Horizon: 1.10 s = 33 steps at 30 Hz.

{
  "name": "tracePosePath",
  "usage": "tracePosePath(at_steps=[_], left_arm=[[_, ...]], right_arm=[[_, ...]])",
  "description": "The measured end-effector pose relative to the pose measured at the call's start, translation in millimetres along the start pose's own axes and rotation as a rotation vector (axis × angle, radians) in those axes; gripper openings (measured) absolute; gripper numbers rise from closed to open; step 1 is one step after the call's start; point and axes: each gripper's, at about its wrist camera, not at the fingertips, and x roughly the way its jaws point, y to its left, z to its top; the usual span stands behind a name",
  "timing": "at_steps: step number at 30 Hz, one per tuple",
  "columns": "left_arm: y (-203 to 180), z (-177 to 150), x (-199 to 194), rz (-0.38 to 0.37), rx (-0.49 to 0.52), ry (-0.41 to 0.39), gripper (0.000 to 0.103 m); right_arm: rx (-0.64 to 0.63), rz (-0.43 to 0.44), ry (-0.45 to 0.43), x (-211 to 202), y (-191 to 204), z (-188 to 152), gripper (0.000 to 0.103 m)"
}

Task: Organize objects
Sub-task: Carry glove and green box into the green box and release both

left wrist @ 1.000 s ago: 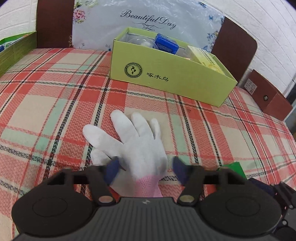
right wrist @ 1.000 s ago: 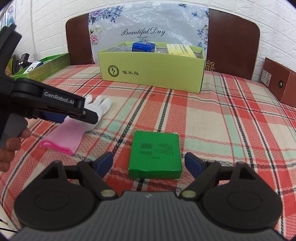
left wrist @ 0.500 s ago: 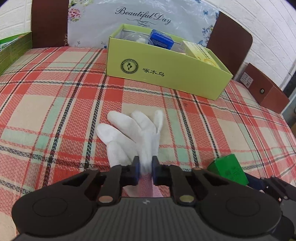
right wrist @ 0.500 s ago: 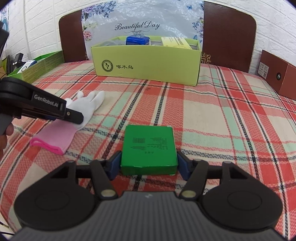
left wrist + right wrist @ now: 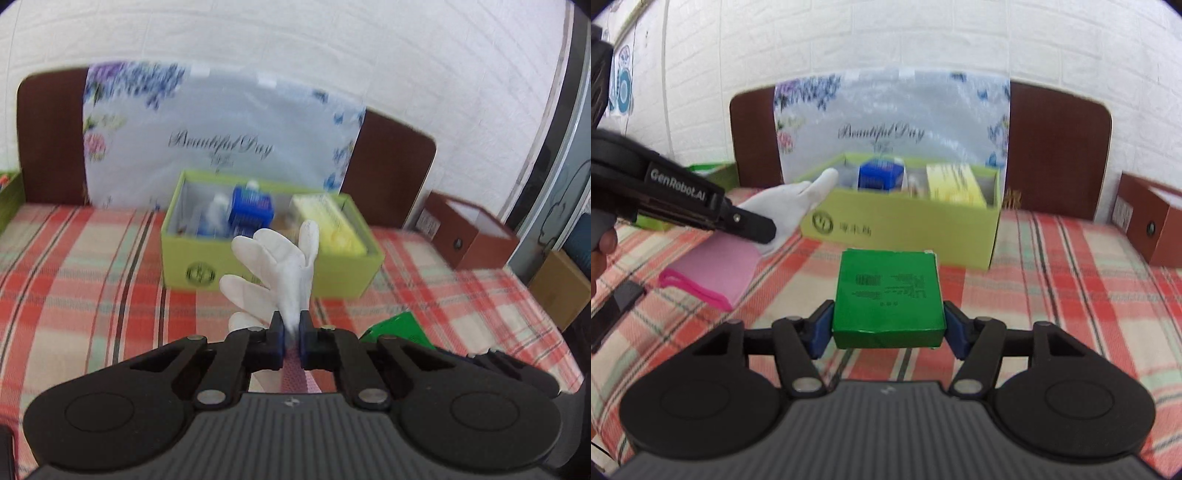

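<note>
My left hand-held gripper [image 5: 291, 334] is closed tight on the white glove [image 5: 279, 269], its fingers standing up at the centre of the frame before the yellow-green box [image 5: 269, 267]. My right hand-held gripper [image 5: 888, 328] is clamped on both sides of the flat green box [image 5: 888, 295], held above the plaid cloth [image 5: 1071, 295] at centre frame. The glove's pink cuff [image 5: 716, 266] hangs at left.

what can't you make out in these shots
- Text on the green box: right wrist view, too small and blurred.
- White item beside the blue pack in the yellow box: left wrist view, motion blur.
- Glove cuff: left wrist view, hidden behind the left gripper.
</note>
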Motion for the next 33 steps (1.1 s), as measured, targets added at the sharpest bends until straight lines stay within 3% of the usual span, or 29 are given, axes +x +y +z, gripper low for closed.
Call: tracePosePath(at_steps=[7,12,15,26,33], left_arm=[[-1.3,76.0,10.2,0.043,0.073,-0.098,0.006],[19.2,114.2,55.1,0.026,0.099,-0.069,0.007],[35.1,126.9,89.1,0.039,0.063,-0.029,0.007],[57.4,119.7,181.7,0.047,0.007,0.101,0.007],[36.8,114.6,198.2,-0.027,0.037,0.079,0.007]], right_arm=[[-0.034,0.006,-0.111,13.9,-5.6,51.5,0.060],[-0.036,0.003,-0.165,34.1,-14.9,84.1,0.060],[-0.031,0.003,-0.174,53.6,-20.8,98.7,0.060],[-0.086,-0.103,-0.145,140.7,-37.2,115.2,0.061],[-0.109,-0.124,-0.101,171.9,-42.1,106.0,0.061]])
